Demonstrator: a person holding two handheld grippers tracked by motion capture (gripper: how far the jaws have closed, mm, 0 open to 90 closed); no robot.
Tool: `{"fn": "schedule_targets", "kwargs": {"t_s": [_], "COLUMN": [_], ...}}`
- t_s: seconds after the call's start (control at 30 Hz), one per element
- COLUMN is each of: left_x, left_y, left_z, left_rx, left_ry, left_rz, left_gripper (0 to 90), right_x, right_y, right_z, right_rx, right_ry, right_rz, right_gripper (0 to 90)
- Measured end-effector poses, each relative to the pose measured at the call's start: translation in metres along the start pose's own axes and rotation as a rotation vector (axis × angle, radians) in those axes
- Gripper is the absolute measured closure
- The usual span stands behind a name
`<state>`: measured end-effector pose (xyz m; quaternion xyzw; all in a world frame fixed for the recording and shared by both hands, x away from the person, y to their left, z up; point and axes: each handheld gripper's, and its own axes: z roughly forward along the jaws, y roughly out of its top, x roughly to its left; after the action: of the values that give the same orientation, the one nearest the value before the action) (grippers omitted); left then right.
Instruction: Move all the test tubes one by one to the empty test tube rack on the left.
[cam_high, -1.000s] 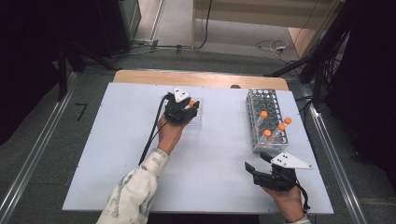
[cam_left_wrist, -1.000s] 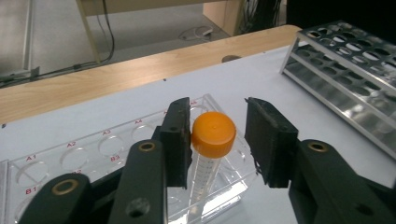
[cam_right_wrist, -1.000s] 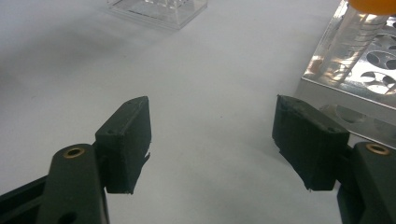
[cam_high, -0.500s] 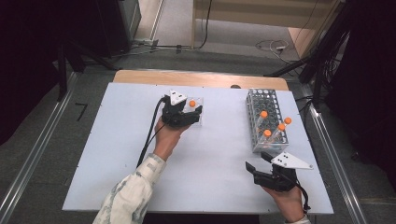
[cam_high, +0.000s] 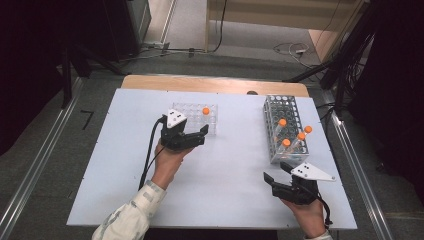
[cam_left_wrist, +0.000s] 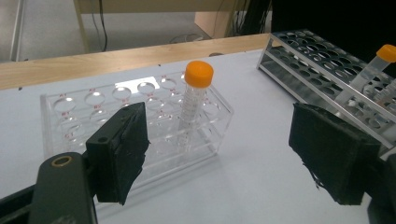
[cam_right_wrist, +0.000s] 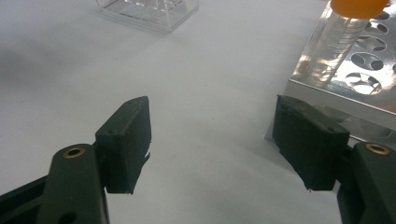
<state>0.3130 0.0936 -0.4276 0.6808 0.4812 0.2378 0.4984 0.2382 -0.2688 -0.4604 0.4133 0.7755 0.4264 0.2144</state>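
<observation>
Just been opening, left gripper (cam_high: 199, 136) backs off clear rack (cam_high: 192, 125), jaws empty: 1 orange-capped tube (cam_left_wrist: 195, 103) stands seated inside. Right gripper (cam_high: 277, 173) open too, waiting nr metal rack (cam_high: 275, 107) w/ 4 tubes left

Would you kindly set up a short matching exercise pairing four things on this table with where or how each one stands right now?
Things:
1. clear plastic rack
2. metal rack
3. left gripper
4. right gripper

States:
A. holds four orange-capped tubes
B. open and empty, just in front of the metal rack's near end
C. holds a single orange-capped tube
D. jaws just opened, nothing between them, drawn back from the clear rack

Pairs: 1-C, 2-A, 3-D, 4-B
</observation>
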Motion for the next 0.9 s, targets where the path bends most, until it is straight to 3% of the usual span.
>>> {"fn": "schedule_targets", "kwargs": {"t_s": [0.5, 0.9], "left_x": [0.008, 0.012], "left_y": [-0.032, -0.057], "left_z": [-0.030, -0.046], "left_rx": [0.010, 0.040], "left_ry": [0.002, 0.030], "left_rz": [-0.008, -0.001], "left_gripper": [19.9, 19.1], "right_x": [-0.011, -0.027], "right_y": [0.005, 0.015], "right_z": [-0.005, 0.001], "right_rx": [-0.038, -0.075], "right_ry": [-0.047, -0.143], "right_rz": [0.017, 0.051], "right_gripper": [29.3, 34.5]}}
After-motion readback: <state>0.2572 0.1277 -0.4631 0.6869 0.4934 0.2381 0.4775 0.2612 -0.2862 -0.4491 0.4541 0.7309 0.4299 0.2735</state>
